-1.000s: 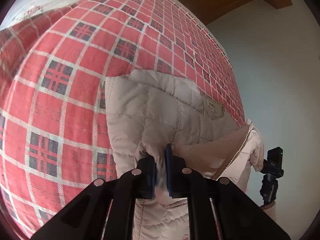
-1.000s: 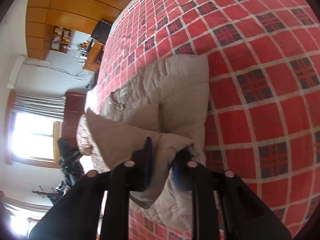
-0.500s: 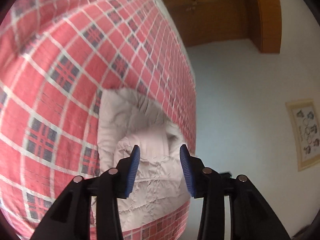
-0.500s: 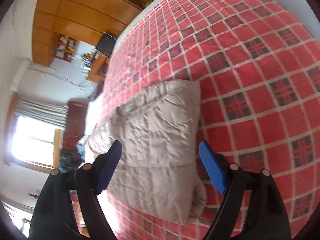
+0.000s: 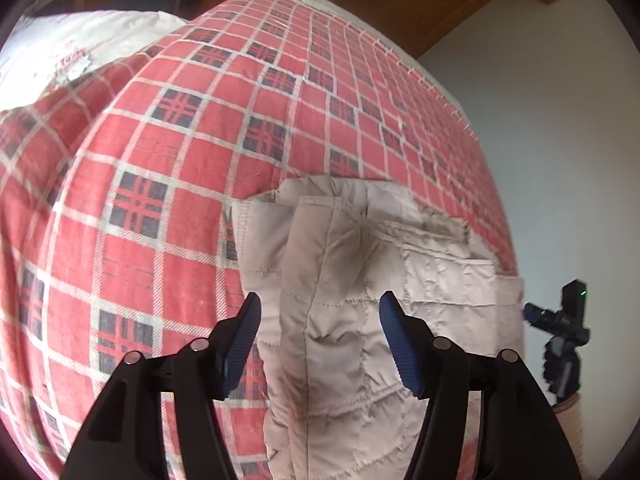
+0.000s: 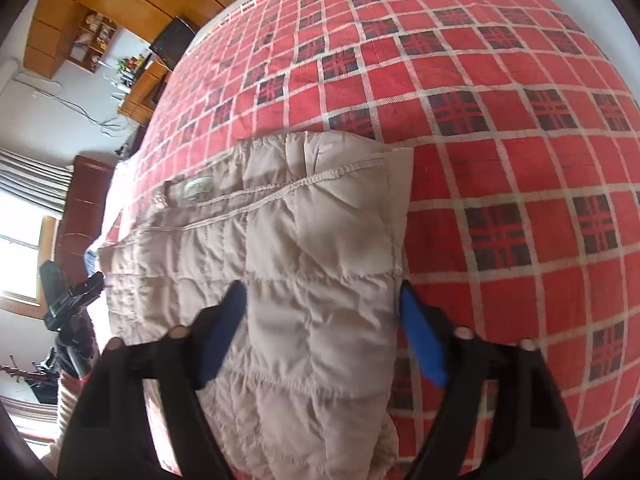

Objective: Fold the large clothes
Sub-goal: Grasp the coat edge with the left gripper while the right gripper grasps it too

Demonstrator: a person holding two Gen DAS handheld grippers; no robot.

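Beige quilted jacket [image 5: 360, 320] folded on red plaid bedspread [image 5: 160, 160]; left tool [image 5: 320, 320] spread, right tool [image 6: 320, 312] spread, both empty

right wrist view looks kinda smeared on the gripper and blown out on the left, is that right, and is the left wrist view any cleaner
Right wrist view: the right gripper is motion-blurred, and the window is blown out white. Left wrist view: sharper, the left gripper crisp, its shadow falling on the quilted jacket. Both show fisheye bulging of the plaid bedspread.
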